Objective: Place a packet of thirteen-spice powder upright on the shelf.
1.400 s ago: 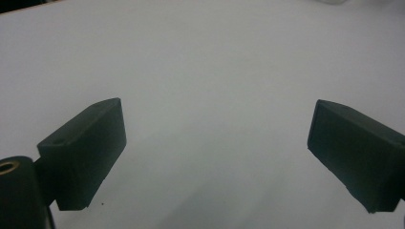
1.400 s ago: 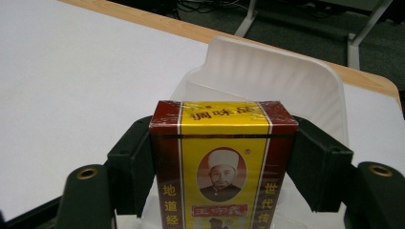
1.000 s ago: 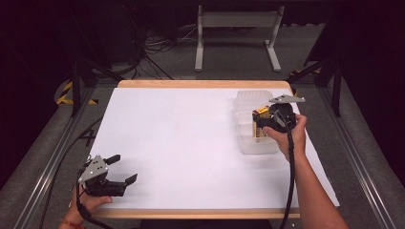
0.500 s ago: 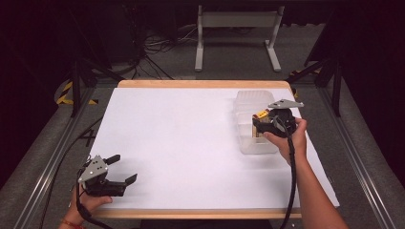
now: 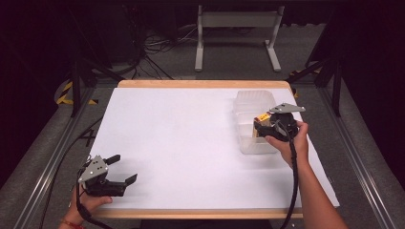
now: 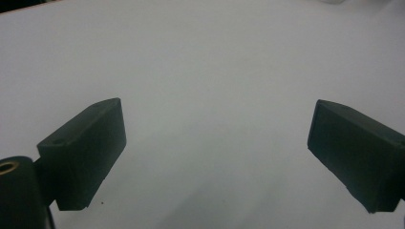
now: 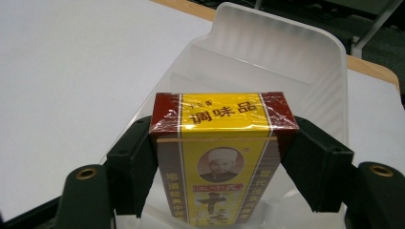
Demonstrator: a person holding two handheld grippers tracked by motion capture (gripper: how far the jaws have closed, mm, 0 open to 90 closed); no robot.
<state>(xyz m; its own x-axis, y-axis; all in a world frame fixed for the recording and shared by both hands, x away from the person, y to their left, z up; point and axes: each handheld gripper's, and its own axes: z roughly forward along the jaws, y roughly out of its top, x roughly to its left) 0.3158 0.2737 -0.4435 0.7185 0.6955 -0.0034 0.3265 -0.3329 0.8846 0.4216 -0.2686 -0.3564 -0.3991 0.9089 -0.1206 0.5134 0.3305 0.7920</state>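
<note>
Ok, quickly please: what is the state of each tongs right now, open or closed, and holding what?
Left tongs: open, holding nothing, low over the white table.
Right tongs: closed on a yellow and brown box, above the clear plastic bin.

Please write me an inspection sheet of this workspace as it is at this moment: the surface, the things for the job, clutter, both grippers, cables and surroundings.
Surface: white table top with a wooden edge, bare in the middle.
Job's things: clear plastic bin at the right side; yellow and dark red box with Chinese print, held over the bin.
Clutter: nothing seen on the table.
Grippers: left gripper at the near left corner, jaws wide apart, nothing between them; right gripper shut on the box.
Cables: black cable runs along the right forearm; more cables on the floor behind the table.
Surroundings: grey floor, metal stand, dark background.
</note>
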